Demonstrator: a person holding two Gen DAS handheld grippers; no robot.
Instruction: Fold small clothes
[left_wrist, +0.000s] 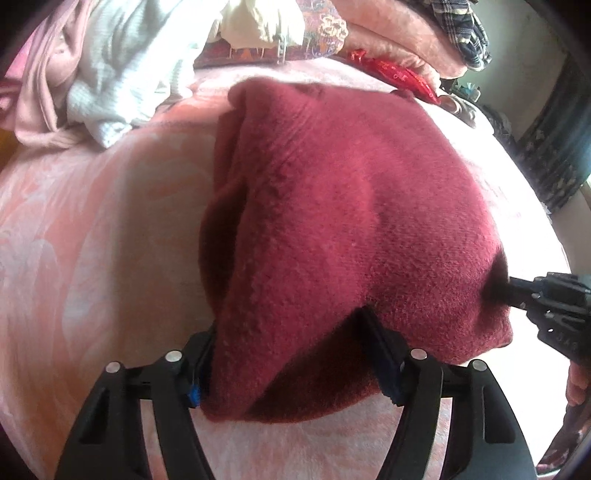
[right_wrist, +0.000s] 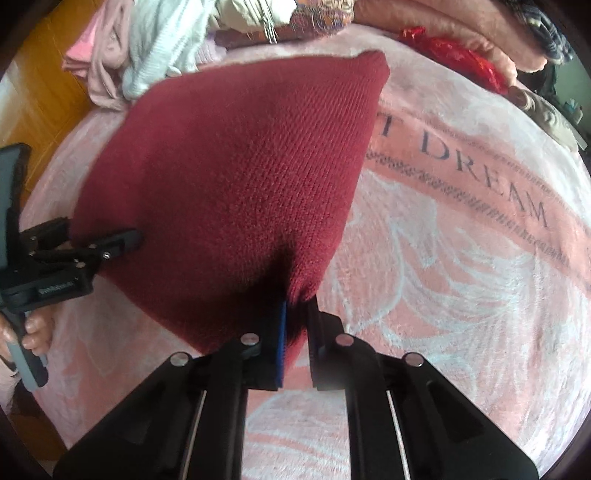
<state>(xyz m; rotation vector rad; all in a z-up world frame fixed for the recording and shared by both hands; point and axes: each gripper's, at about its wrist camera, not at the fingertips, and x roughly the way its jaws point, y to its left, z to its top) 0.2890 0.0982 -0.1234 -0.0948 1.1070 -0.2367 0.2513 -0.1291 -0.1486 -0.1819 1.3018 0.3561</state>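
While the maroon knit garment (right_wrist: 229, 177) hangs lifted above the pink bed blanket (right_wrist: 461, 295), the right gripper (right_wrist: 295, 314) has its fingers pinching one lower corner. The left gripper (left_wrist: 291, 343) has fingers spread wide around bunched fabric at the opposite edge.

Both views are taken from just behind the gripper fingers, looking forward and down, very close. The red knit garment (left_wrist: 332, 221) is seen from its left corner by the left camera and from its right corner (right_wrist: 229, 184) by the right. The pink blanket (right_wrist: 461, 277) and the pile of clothes (left_wrist: 110, 74) are shared.
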